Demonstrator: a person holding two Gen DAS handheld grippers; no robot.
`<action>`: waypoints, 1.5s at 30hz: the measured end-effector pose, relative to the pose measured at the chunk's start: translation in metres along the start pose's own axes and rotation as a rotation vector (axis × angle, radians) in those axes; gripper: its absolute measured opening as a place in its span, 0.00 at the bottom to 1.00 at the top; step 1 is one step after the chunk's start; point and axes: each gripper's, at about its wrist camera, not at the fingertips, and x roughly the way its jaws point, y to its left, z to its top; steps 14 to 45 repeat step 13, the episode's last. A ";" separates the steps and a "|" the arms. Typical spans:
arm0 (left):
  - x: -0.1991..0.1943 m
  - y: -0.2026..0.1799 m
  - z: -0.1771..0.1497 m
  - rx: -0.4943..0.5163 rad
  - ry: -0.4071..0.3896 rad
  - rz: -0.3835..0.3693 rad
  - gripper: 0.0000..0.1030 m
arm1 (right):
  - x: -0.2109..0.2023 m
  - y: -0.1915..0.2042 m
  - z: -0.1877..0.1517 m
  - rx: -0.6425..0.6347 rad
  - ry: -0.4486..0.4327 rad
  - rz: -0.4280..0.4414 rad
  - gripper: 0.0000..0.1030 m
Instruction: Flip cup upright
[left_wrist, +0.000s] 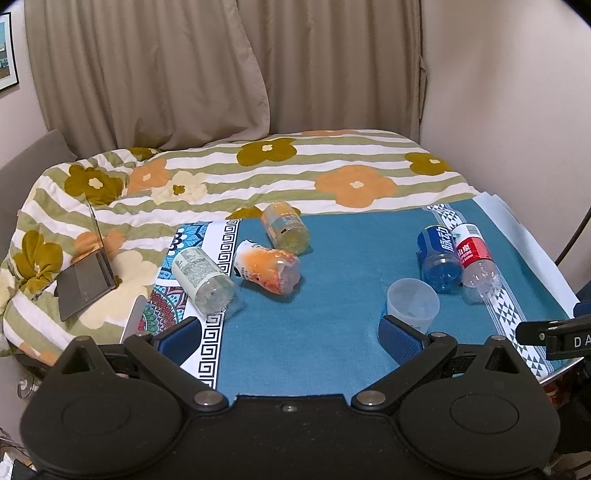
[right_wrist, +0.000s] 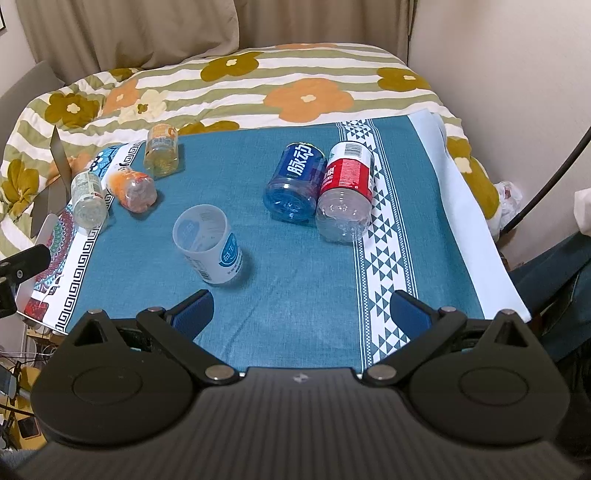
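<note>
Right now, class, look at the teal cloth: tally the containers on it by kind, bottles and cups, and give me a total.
Bottles lying on their sides: 5 (white-label, orange, yellow-orange, blue, red-label)
Cups: 1 (translucent cup, mouth up)
Total: 6

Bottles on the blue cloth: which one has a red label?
The clear bottle with the red label, lying at the far right, touching the blue bottle. The other three bottles, on the left, have orange or pale labels.
</note>
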 end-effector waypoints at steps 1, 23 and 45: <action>0.001 0.001 0.000 -0.003 0.001 -0.001 1.00 | 0.000 0.000 0.000 -0.001 0.001 0.000 1.00; -0.001 0.003 -0.001 -0.001 -0.023 0.012 1.00 | 0.003 0.003 0.000 -0.003 0.001 0.001 1.00; -0.001 0.003 -0.001 -0.001 -0.023 0.012 1.00 | 0.003 0.003 0.000 -0.003 0.001 0.001 1.00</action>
